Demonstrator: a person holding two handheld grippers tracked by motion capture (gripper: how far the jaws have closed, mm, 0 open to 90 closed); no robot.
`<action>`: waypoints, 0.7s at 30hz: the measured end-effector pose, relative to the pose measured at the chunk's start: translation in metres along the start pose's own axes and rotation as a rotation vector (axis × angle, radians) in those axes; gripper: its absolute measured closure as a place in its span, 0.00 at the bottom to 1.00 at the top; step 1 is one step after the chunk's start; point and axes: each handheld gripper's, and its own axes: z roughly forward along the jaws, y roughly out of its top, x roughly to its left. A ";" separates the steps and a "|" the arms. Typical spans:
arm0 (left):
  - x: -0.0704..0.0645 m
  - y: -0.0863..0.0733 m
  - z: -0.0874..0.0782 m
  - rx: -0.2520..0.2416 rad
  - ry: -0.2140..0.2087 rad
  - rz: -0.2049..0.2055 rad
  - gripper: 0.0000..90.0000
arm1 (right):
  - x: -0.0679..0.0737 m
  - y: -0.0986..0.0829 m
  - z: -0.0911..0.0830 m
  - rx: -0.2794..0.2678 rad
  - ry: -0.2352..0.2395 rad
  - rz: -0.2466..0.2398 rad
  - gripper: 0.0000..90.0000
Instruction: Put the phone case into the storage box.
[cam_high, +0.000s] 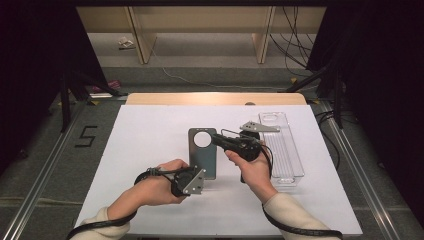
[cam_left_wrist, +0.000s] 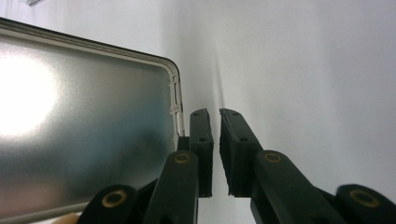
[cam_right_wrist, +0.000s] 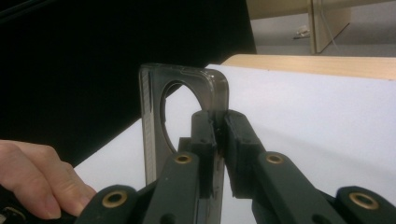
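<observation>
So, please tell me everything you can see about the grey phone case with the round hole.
The phone case is a smoky grey, see-through cover, plastic by its look, with rounded corners, a raised rim and a big round camera hole near its far end. It lies on the white table, its far end seemingly lifted. The right gripper is shut on its rim beside the hole. The left gripper sits at its near corner, jaws slightly apart, not gripping it.

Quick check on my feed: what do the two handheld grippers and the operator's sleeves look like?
Both grippers, left gripper and right gripper, are black with two ridged jaws and brass-coloured pivot pins. Each carries a grey three-cornered plate and trails a black cable. The sleeves are cream.
</observation>
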 end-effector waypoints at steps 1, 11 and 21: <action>0.000 0.000 -0.001 0.000 -0.001 -0.002 0.91 | 0.000 0.000 0.000 0.000 0.000 0.000 0.93; 0.003 -0.004 -0.006 -0.037 0.026 -0.034 0.80 | -0.001 0.001 -0.001 -0.009 -0.012 -0.011 0.92; 0.006 -0.008 -0.014 -0.111 0.068 -0.106 0.54 | -0.002 0.003 -0.003 -0.017 -0.031 -0.031 0.92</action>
